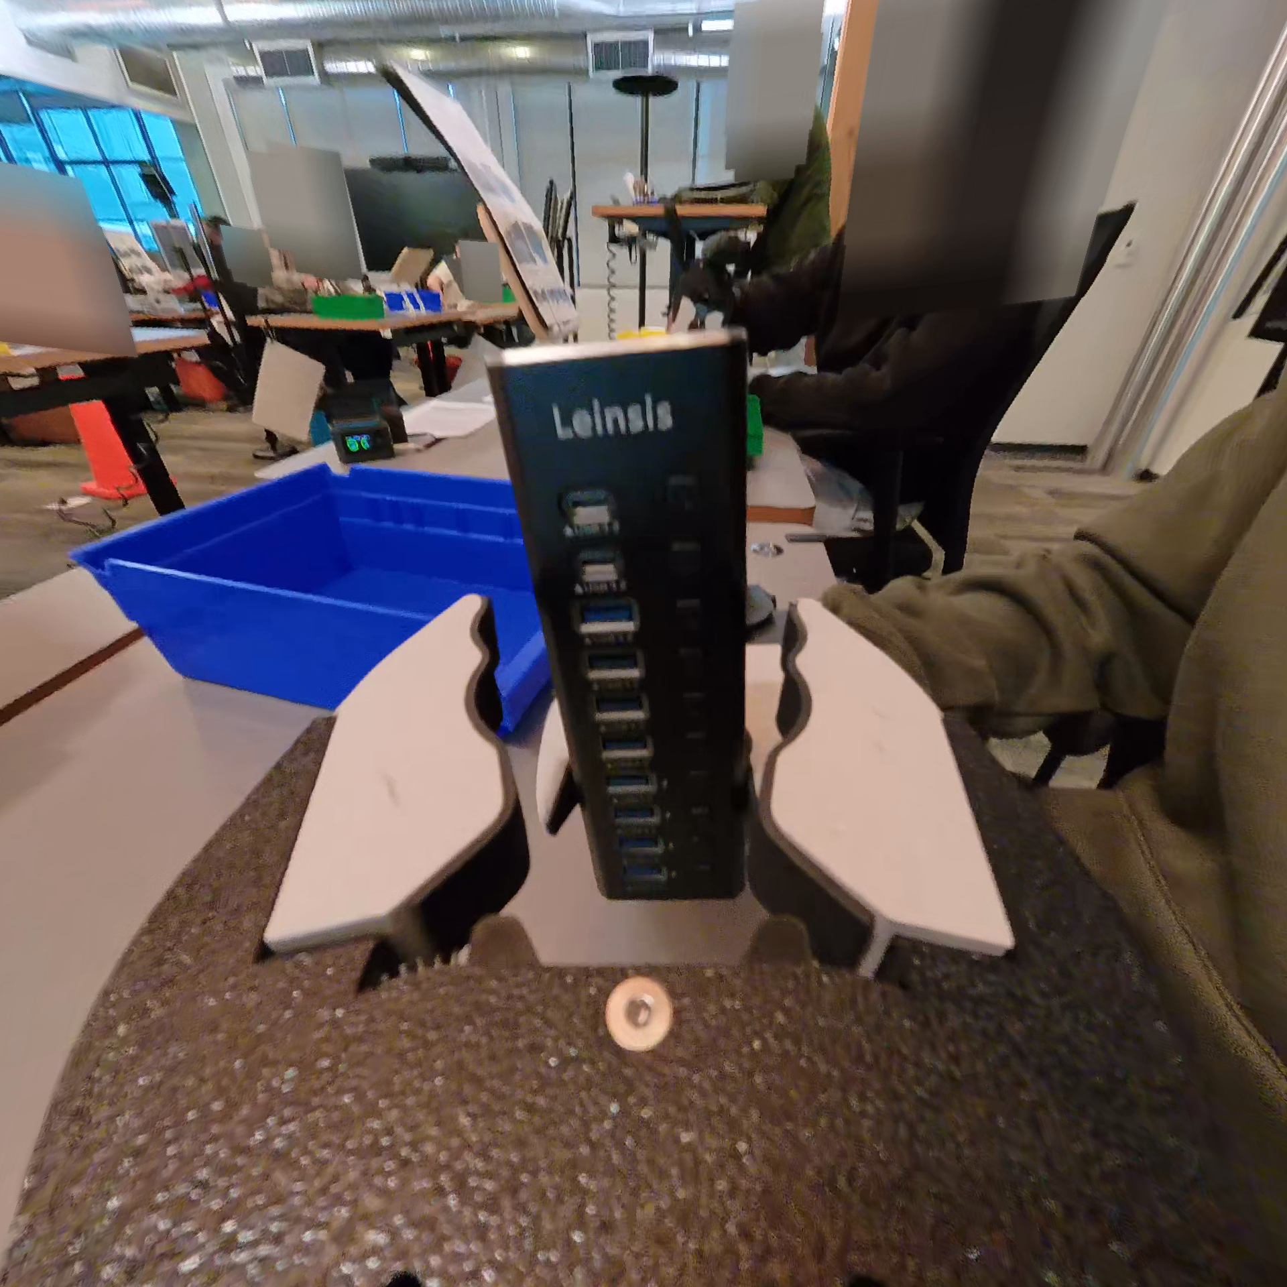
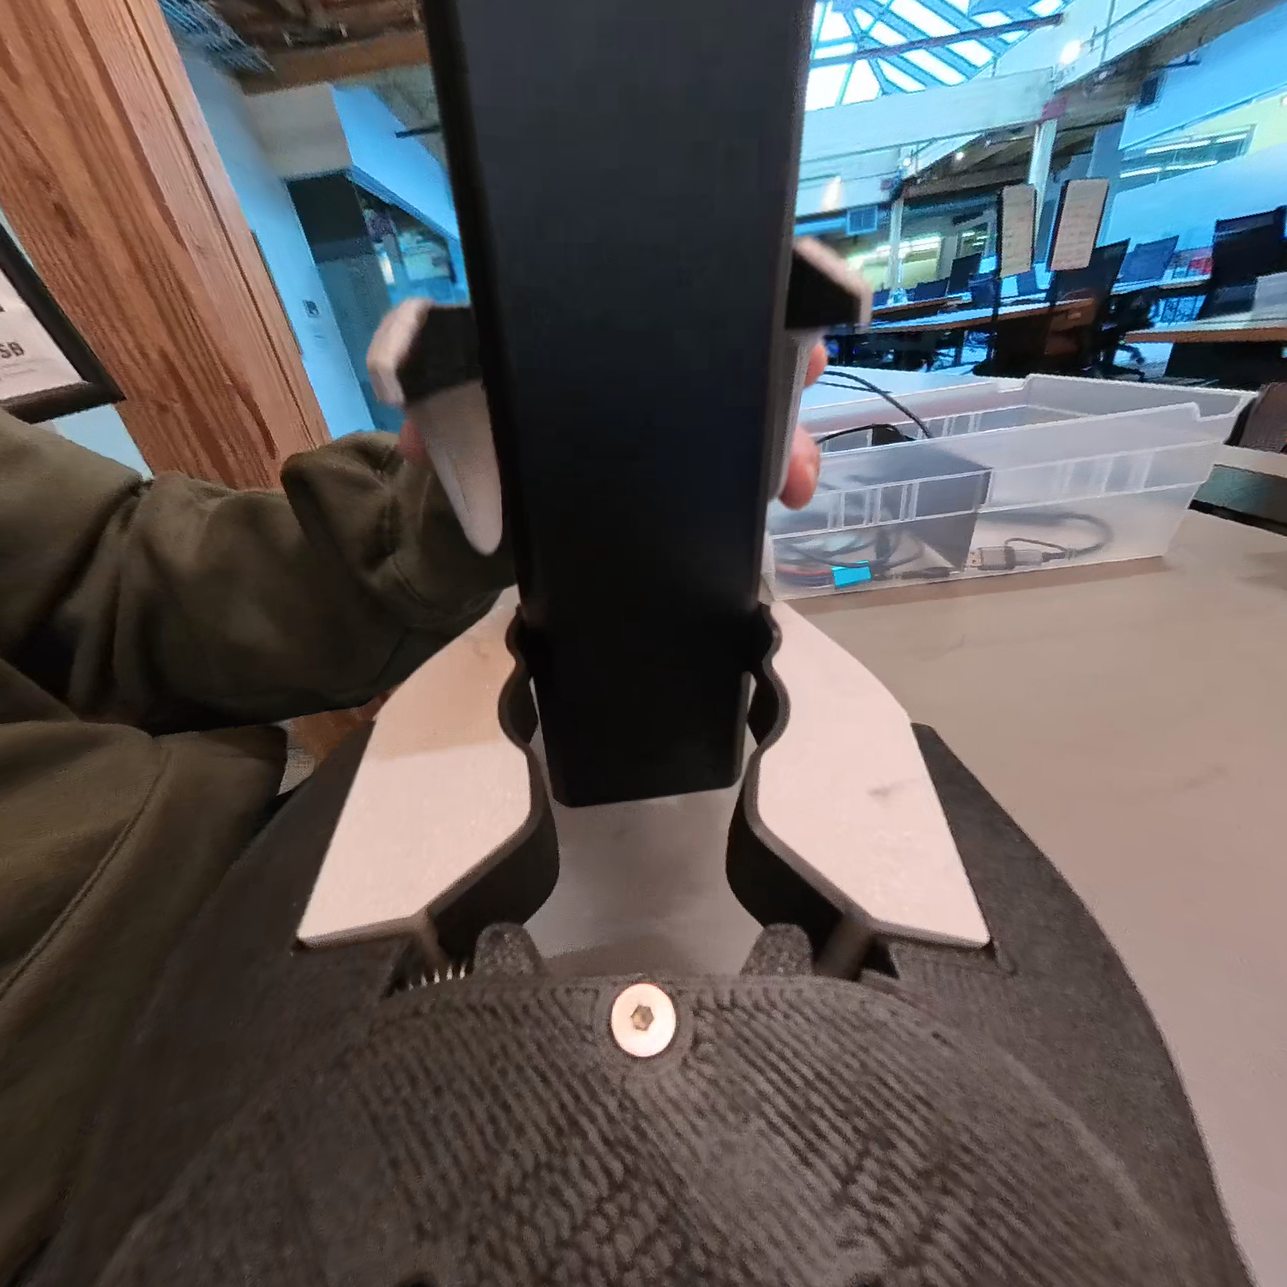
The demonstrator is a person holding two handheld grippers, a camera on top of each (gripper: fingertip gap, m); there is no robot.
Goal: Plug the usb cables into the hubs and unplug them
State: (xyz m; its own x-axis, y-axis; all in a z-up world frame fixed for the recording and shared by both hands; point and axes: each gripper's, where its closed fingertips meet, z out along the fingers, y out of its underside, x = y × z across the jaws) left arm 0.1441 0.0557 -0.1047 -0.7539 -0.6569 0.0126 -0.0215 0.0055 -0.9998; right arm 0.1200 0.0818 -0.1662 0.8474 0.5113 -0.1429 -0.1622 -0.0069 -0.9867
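A tall black USB hub (image 1: 627, 627) stands upright with its row of ports facing the left wrist view; no cable is in any port. My left gripper (image 1: 637, 627) is open, its fingers wide on either side of the hub and not touching it. My right gripper (image 2: 641, 627) is shut on the hub's (image 2: 627, 348) lower part from the plain back side. Its fingertips (image 1: 557, 787) show behind the hub in the left wrist view. The left gripper (image 2: 637, 362) shows beyond the hub in the right wrist view. USB cables (image 2: 1010, 557) lie in a clear bin.
A blue bin (image 1: 299, 592) sits on the grey table (image 1: 104, 766) to the left of the hub. The clear bin (image 2: 1044, 446) stands at the table's far right. A person's olive sleeve (image 1: 1044, 627) reaches in from the right; it also shows in the right wrist view (image 2: 209, 592). Spacing between my two grippers at the tips: around 7 cm.
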